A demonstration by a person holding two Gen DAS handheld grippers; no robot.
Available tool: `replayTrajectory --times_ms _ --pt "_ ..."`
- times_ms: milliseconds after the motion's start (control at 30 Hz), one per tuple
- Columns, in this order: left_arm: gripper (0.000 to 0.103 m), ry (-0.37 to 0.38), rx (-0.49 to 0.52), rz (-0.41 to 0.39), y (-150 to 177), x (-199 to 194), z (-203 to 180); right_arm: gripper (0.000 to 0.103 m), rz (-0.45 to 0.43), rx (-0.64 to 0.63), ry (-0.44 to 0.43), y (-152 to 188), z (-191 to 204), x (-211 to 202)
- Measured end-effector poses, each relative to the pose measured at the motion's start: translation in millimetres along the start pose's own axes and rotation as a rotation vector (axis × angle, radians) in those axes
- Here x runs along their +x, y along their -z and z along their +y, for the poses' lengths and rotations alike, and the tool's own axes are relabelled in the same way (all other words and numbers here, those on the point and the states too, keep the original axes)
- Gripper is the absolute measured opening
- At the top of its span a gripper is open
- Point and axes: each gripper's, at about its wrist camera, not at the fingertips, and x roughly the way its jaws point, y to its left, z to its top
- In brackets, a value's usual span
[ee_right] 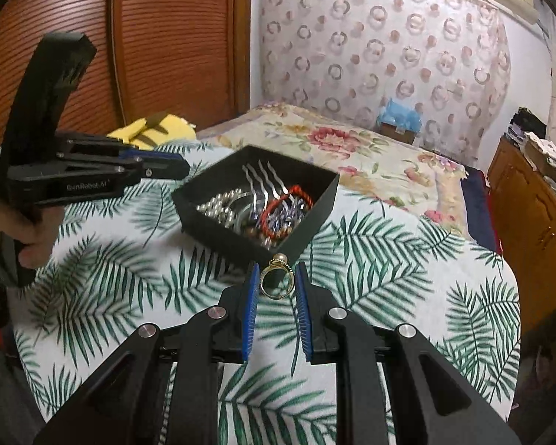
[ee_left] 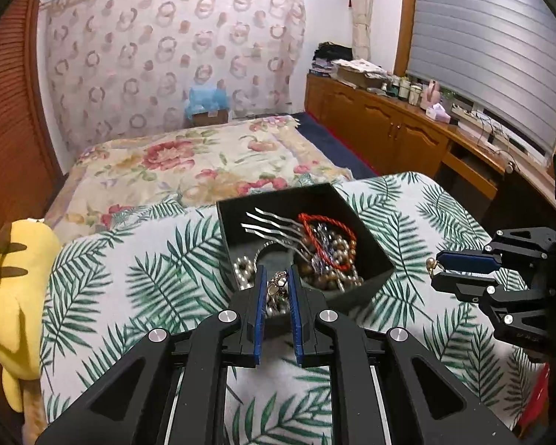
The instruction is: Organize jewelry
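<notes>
A black open box (ee_left: 367,285) (ee_right: 241,237) sits on the leaf-print cloth. It holds pearl strands, a red cord bracelet (ee_left: 330,237) (ee_right: 278,204), a silver wavy hair comb (ee_left: 270,222) and beads. My left gripper (ee_left: 277,272) hovers over the box's near corner, shut on a small silvery ornament (ee_left: 278,283). In the right wrist view the left gripper (ee_right: 185,167) is at the box's left. My right gripper (ee_right: 278,265) is shut on a gold ring with a pearl (ee_right: 276,282), just before the box's front corner. The left wrist view shows the right gripper (ee_left: 435,270) and ring (ee_left: 430,264) to the box's right.
The table's leaf-print cloth (ee_left: 129,296) (ee_right: 389,259) spreads around the box. A yellow plush toy (ee_left: 15,278) (ee_right: 159,126) lies at its left edge. Beyond lies a bed with a floral blanket (ee_left: 204,159). A wooden cabinet (ee_left: 389,126) lines the right. A hand (ee_right: 29,233) grips the left gripper's handle.
</notes>
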Motion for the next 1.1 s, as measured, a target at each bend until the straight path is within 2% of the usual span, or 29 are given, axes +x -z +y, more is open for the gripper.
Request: replayTrajectory --times_ms 167,300,400,567,633,700,833,900,1100 --pt "0.011 -0.002 -0.011 -0.007 -4.5 3.4 1.9 0.022 -0.014 0.001 0.002 -13.1 -3.2 6.2" --pt "0.027 -0.005 -0.027 -0.02 -3.3 1.0 5.2 0.021 -0.017 -0.002 -0.001 -18.4 -3.9 10.0" --pt "0.03 -0.007 -0.035 -0.024 -1.8 -0.8 8.3 0.022 -0.015 0.003 -0.003 -21.5 -4.9 13.9" --pt "0.046 -0.039 -0.054 -0.035 2.4 -8.6 15.7 0.022 -0.017 0.005 -0.022 -29.9 -3.2 24.3" --pt "0.064 -0.046 -0.06 -0.038 4.0 -11.2 19.4 0.022 -0.015 0.003 -0.03 -34.0 -0.5 30.6" --pt "0.076 -0.073 -0.064 -0.04 7.0 -12.4 23.5 0.022 -0.014 0.001 -0.037 -38.4 2.0 36.4" --pt "0.092 -0.091 -0.079 -0.062 12.4 -17.6 32.6 0.022 -0.009 0.0 -0.05 -46.7 8.7 50.6" --pt "0.095 -0.094 -0.09 -0.069 15.4 -20.8 37.7 0.022 -0.005 0.001 -0.056 -48.9 10.6 55.5" --pt "0.095 -0.104 -0.106 -0.084 24.3 -30.8 46.6 0.022 0.0 0.0 -0.071 -53.7 20.2 69.4"
